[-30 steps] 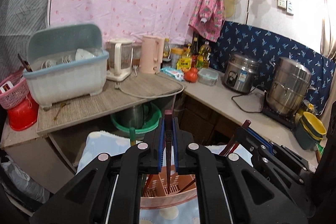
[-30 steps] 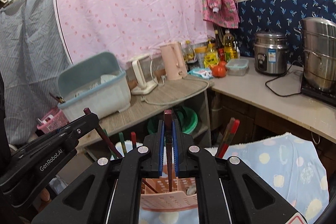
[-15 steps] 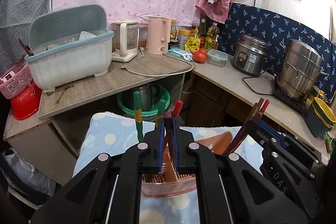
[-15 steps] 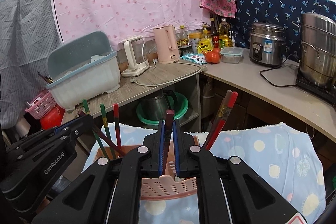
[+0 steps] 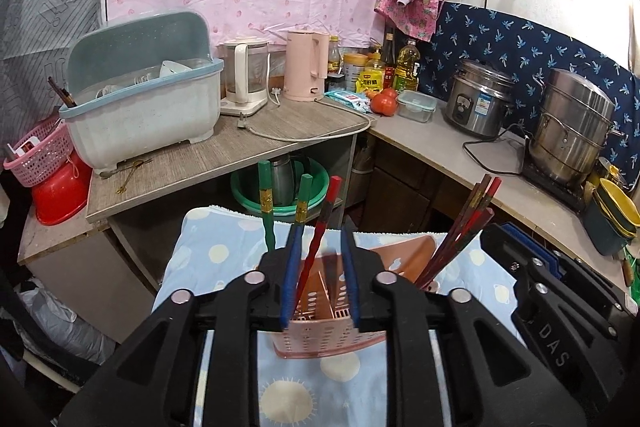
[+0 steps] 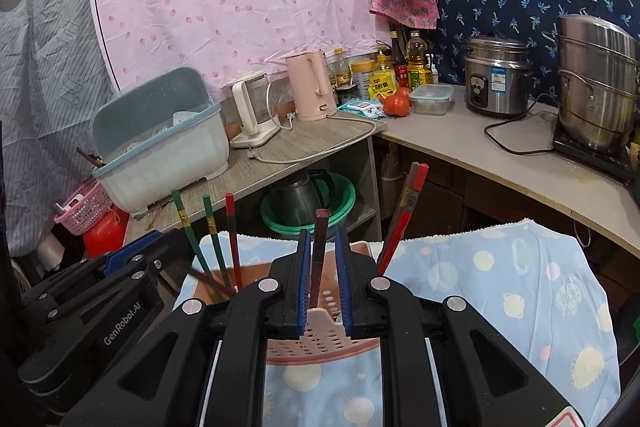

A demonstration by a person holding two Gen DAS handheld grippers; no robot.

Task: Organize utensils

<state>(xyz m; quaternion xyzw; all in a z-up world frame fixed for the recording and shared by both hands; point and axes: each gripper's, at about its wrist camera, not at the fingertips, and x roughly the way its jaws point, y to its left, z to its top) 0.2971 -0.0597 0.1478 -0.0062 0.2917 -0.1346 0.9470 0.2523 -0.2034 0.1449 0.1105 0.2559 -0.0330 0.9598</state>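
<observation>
Black left gripper (image 6: 132, 271) marked "GenRobot.AI", right gripper (image 5: 516, 247) "DAS"

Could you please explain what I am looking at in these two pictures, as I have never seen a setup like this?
No robot here: a person holds a black two-finger gripper in each hand, each with a camera looking along its fingers.

The left view shows the left gripper, the right view the right gripper.

Below both, a pink utensil holder stands on a blue patterned cloth, with green and red chopsticks upright in it.

Both grippers' jaws are opening. A dark chopstick stands between the right one's pads, and a red chopstick between the left's, seemingly just released into the holder.

Behind is a kitchen counter.
</observation>
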